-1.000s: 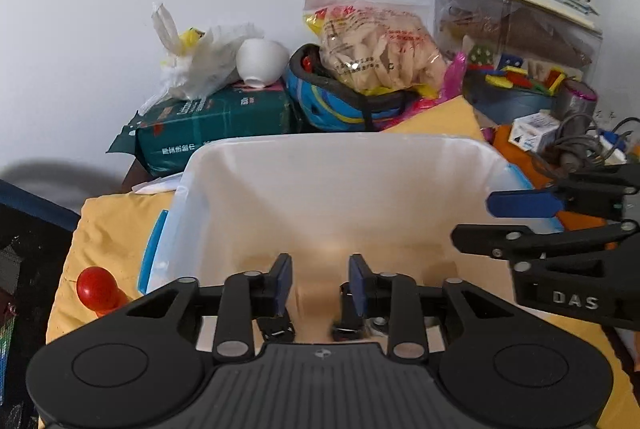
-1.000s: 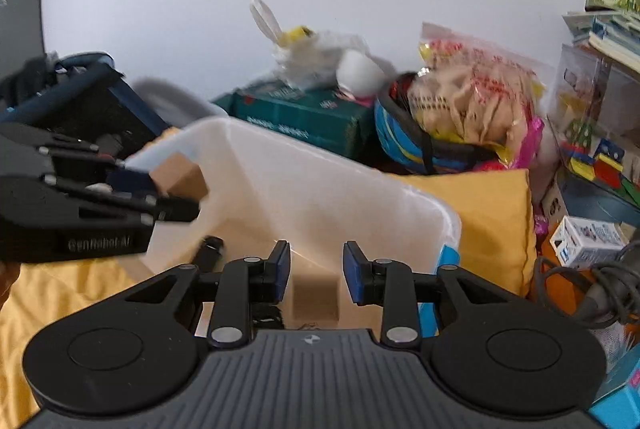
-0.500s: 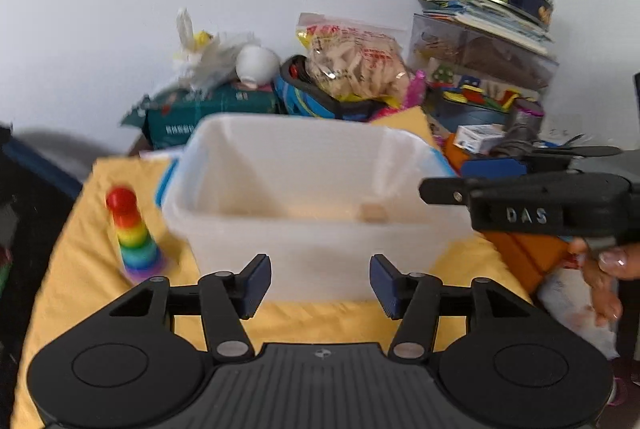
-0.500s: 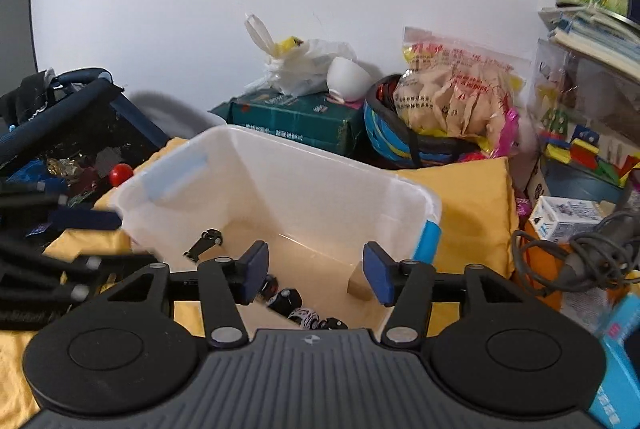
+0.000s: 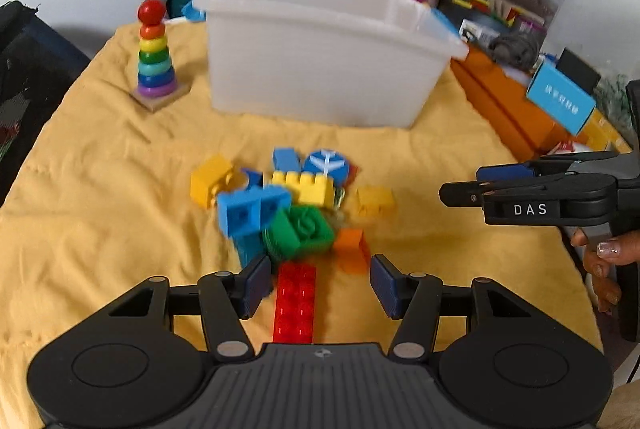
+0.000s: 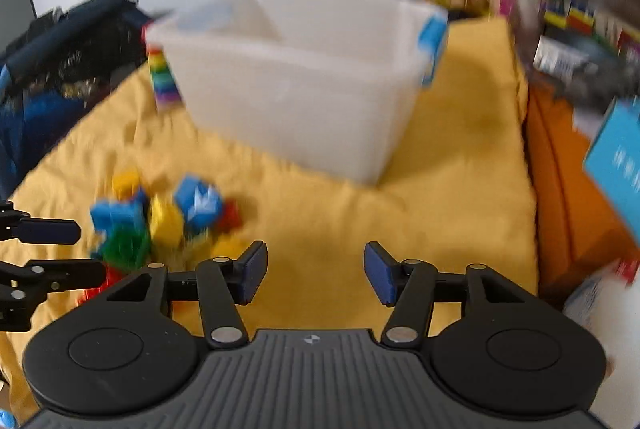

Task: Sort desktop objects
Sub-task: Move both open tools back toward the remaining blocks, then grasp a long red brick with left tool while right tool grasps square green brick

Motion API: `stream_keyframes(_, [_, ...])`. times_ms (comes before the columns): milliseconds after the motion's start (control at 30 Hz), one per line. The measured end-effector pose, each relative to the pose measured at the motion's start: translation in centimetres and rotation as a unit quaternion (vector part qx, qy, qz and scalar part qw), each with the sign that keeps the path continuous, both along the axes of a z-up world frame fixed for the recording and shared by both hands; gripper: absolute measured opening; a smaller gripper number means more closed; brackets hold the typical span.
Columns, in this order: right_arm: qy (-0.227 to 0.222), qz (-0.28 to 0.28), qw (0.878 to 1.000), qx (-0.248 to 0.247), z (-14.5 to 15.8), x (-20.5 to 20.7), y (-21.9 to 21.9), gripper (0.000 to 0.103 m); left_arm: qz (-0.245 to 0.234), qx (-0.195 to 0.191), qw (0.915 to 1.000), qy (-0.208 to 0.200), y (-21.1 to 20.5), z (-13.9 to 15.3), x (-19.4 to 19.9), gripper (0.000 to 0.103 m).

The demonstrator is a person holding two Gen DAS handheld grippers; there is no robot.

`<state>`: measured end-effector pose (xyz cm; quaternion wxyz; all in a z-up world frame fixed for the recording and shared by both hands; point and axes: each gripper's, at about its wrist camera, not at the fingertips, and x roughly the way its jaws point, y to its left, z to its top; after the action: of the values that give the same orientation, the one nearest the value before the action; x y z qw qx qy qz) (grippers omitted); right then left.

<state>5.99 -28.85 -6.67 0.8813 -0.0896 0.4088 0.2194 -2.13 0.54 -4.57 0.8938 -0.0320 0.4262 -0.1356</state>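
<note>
Both of your tools are over the yellow cloth (image 5: 100,189) now, and you're at the pick-up stage: nothing is held, and the pile of toy bricks (image 5: 288,205) lies loose in front of the white plastic bin (image 5: 320,69).

Your left hand-held gripper (image 5: 316,283) has its jaws apart, empty, pointing down at the near edge of the pile. The long red brick (image 5: 295,305) lies lengthwise between the pads, running back under the tool, with neither pad touching it. Just beyond it sit the green piece (image 5: 300,231), the orange brick (image 5: 352,249) and the blue brick (image 5: 250,211).

Your right hand-held gripper (image 6: 316,273) is also spread and empty, over bare cloth. In its blurred view the bricks lie off to its left, well apart from its pads, so it needs to swing that way before it can take anything.

The rainbow stacking toy (image 5: 154,57) stands upright to the left of the bin, clear of the work.

Next, I'd say: drop the left tool onto the red brick and close across its narrow width, since the pads already straddle it. Go straight down so you don't nudge the green piece. Then lift and carry it over the near rim of the bin. Whether the bin holds anything, neither view shows.
</note>
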Motion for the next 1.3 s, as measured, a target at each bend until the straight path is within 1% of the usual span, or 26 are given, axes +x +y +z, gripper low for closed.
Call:
stream_keyframes(67, [-0.001,0.006,1.000,0.000,-0.7,-0.7,0.2,0.058,0.002,0.001,1.0000,0.004,0.0,-0.3,-0.2,0.059])
stream_keyframes(200, [0.019,0.005,1.000,0.005,-1.5,-1.1,0.4,0.058,0.015,0.002,0.9999,0.008,0.1,-0.7,-0.3,0.059])
stream_keyframes(267, [0.019,0.008,1.000,0.007,-1.7,-1.2,0.5,0.058,0.023,0.000,0.9996,0.015,0.2,-1.0,-0.3,0.059])
stream_keyframes(300, [0.016,0.010,1.000,0.006,-1.7,-1.5,0.5,0.059,0.028,-0.003,0.9994,0.018,0.3,-1.1,-0.2,0.059])
stream_keyframes(433, [0.017,0.022,1.000,0.005,-2.3,-2.0,0.5,0.060,0.047,-0.036,0.9977,0.033,1.3,-1.6,0.1,0.059])
stream_keyframes(533, [0.024,0.029,0.999,0.001,-2.8,-2.5,0.5,0.060,0.052,-0.041,0.9968,0.044,1.7,-2.1,0.2,0.055])
stream_keyframes(600, [0.021,0.044,0.999,0.005,-2.8,-2.8,0.7,0.060,0.046,-0.040,0.9971,0.045,1.7,-2.1,0.1,0.055])
stream_keyframes(667, [0.014,0.058,0.998,0.007,-2.7,-3.2,0.9,0.059,0.030,-0.030,0.9977,0.053,1.4,-2.6,0.1,0.045])
stream_keyframes(700, [0.009,0.065,0.998,0.008,-2.6,-3.3,1.1,0.058,0.017,-0.022,0.9977,0.062,1.0,-2.9,0.2,0.027])
stream_keyframes(733, [0.002,0.072,0.997,0.011,-2.4,-3.5,1.3,0.057,0.005,-0.010,0.9978,0.066,0.5,-3.3,0.1,0.027])
stream_keyframes(800, [-0.023,0.099,0.995,0.026,-1.8,-4.1,1.6,0.055,-0.013,0.000,0.9978,0.065,0.1,-3.3,-0.2,0.027])
stream_keyframes(833, [-0.036,0.117,0.992,0.031,-1.5,-4.3,1.9,0.050,-0.021,0.006,0.9978,0.062,0.0,-3.1,-0.5,0.027])
stream_keyframes(867, [-0.051,0.141,0.988,0.031,-1.1,-4.6,2.4,0.043,-0.024,0.011,0.9978,0.061,0.0,-3.0,-0.8,0.027])
stream_keyframes(933, [-0.085,0.204,0.975,0.022,-0.4,-5.6,3.5,0.043,-0.021,0.016,0.9969,0.074,0.5,-2.9,-1.2,0.027])
stream_keyframes(1000, [-0.119,0.269,0.956,0.008,-0.1,-6.9,5.0,0.042,-0.007,0.015,0.9963,0.084,1.3,-3.2,-1.7,0.027])
stream_keyframes(1067, [-0.146,0.315,0.937,-0.021,-0.3,-7.8,6.8,0.041,0.004,0.011,0.9961,0.087,2.1,-3.4,-2.3,0.027])
stream_keyframes(1167, [-0.166,0.358,0.916,-0.073,-1.8,-8.5,9.5,0.041,0.013,0.008,0.9962,0.086,2.7,-3.5,-2.9,0.027])
stream_keyframes(1233, [-0.168,0.370,0.909,-0.091,-2.6,-8.3,10.8,0.041,0.014,0.008,0.9962,0.086,2.8,-3.6,-3.2,0.027])
stream_keyframes(1300, [-0.182,0.374,0.901,-0.123,-3.7,-8.3,11.8,0.041,0.014,0.007,0.9964,0.084,2.8,-3.8,-3.3,0.027])
